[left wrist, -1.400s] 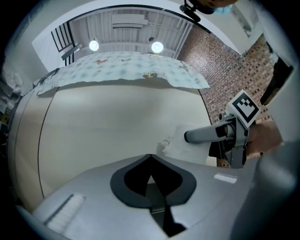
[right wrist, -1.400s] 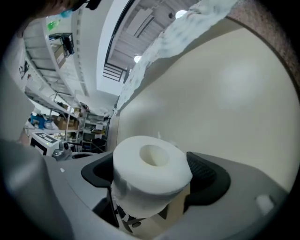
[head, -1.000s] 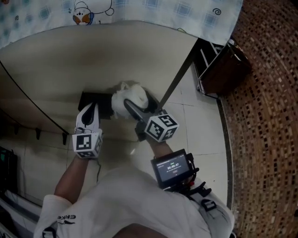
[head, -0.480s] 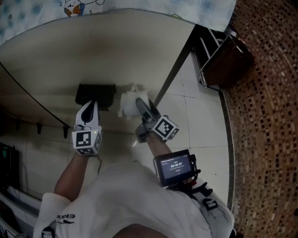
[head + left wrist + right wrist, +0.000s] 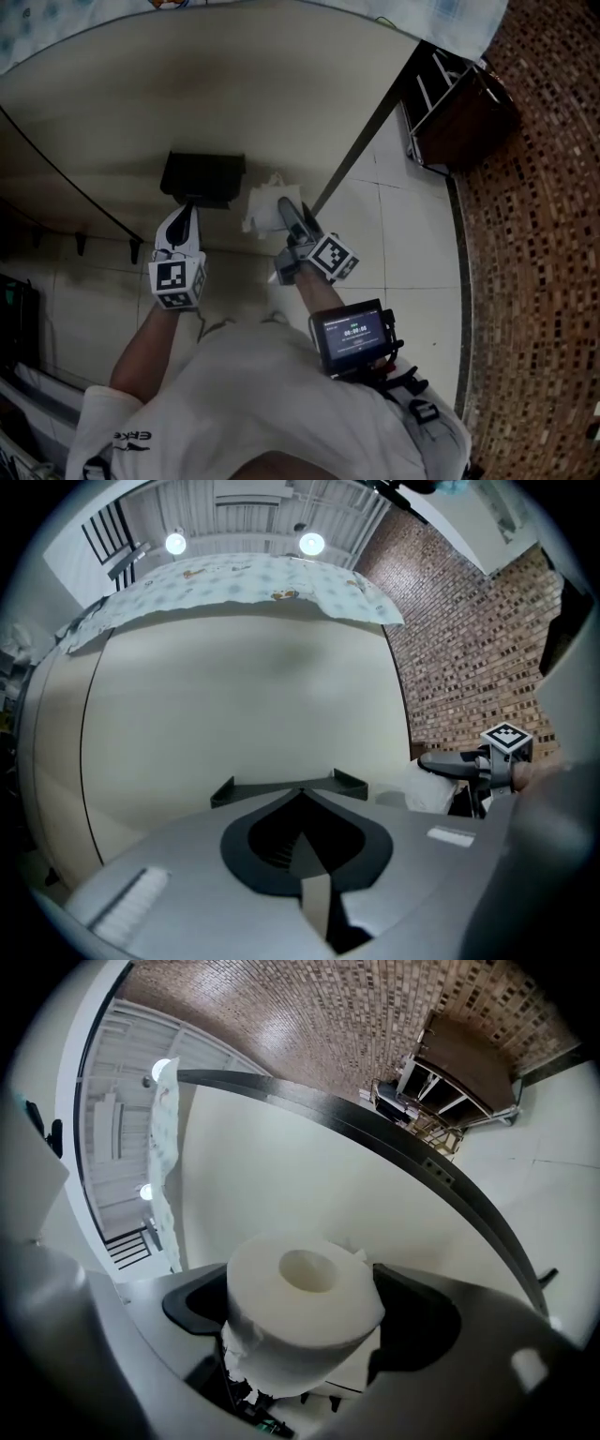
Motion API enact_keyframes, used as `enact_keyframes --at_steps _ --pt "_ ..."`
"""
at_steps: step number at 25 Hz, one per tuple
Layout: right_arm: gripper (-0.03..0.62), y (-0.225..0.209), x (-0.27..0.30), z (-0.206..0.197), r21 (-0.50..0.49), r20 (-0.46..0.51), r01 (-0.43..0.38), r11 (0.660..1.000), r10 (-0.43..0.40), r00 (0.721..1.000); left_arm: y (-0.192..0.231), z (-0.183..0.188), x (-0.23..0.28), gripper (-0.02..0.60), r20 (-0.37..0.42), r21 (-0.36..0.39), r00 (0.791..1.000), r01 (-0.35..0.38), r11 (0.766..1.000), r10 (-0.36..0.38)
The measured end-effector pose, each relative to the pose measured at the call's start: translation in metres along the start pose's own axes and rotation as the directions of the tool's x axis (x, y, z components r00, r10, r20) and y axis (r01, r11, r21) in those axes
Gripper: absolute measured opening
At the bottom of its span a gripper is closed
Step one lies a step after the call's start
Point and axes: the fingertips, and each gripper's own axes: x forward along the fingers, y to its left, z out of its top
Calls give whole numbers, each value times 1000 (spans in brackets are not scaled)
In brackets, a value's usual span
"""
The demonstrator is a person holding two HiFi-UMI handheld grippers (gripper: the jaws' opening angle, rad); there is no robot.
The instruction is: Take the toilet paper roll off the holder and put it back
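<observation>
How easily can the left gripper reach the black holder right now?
Probably yes, easily: the left gripper points at the holder with nothing between, and the right gripper holds the roll off to one side.

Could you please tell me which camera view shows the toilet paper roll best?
The right gripper view: the toilet paper roll fills the centre, clamped between the jaws, hollow core visible. The head view shows it small, partly covered by the right gripper. The left gripper view catches only a white sliver.
</observation>
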Motion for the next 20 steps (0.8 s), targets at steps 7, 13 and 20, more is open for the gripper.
enact_keyframes --at_steps 7,13,20 --pt "469 -22 3 -20 36 9 61 997 -61 998 26 -47 2 2 -105 7 994 -7 1000 8" --pt "469 -34 14 -36 64 19 96 993 -97 995 60 -92 15 2 -192 -6 981 8 1000 -9" --pt "468 -48 13 -43 90 28 135 987 -138 990 71 -129 34 3 -278 20 958 78 997 -69"
